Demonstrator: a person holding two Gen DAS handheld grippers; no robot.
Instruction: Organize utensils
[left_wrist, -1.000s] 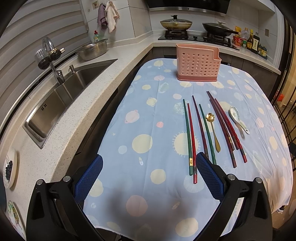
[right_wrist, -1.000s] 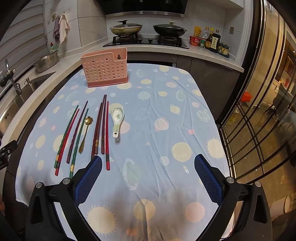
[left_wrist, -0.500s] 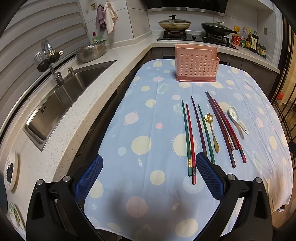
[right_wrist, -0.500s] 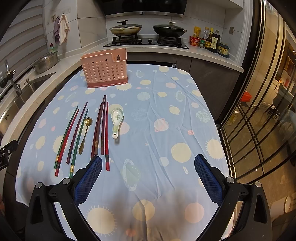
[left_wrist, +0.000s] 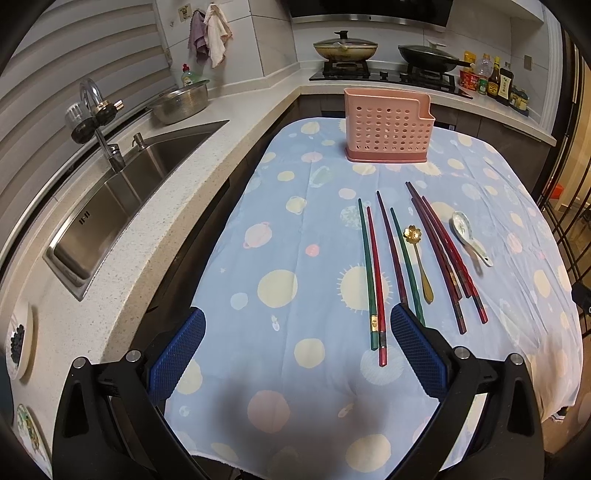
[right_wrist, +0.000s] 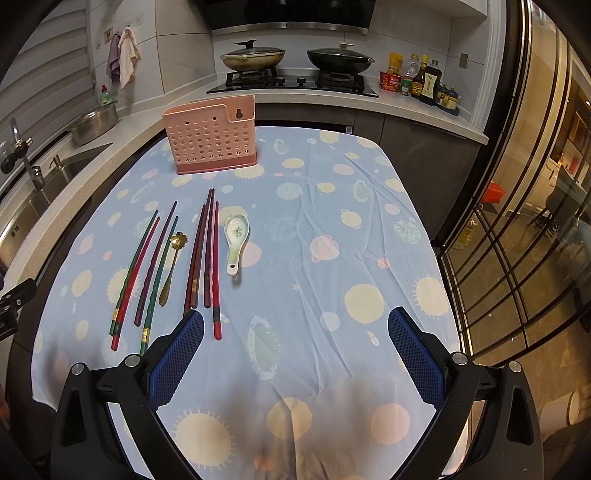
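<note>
We hold both tongs spread wide and empty above the near edge of the desk (left_wrist: 295, 177), so nothing is gripped yet and every utensil lies flat on the spotted cloth, on the near side of the pink holder (left_wrist: 388, 129).

Going left to right from that holder's near side: the green and red chopsticks (left_wrist: 373, 280) lie touching each other, thin and low on the cloth. Our left tongs (left_wrist: 293, 352) hover just beside their near ends; we judge that closing there could pinch cloth along with the sticks, or take only one and roll its neighbour away.

Next comes the gold spoon (left_wrist: 419, 264), lying between a green stick and the dark red bundle (left_wrist: 443, 254). Its slim handle is likely to slip out of the padded tongs or twist in them.

The bundled sticks overlap, so lifting one may drag the rest.

Furthest right of the holder lies the ceramic spoon (right_wrist: 235, 240), well apart from our right tongs (right_wrist: 295, 350). It looks glazed and breakable; a loose grip could drop it.

Any tug on the wrinkled cloth could also shift the holder itself.
</note>
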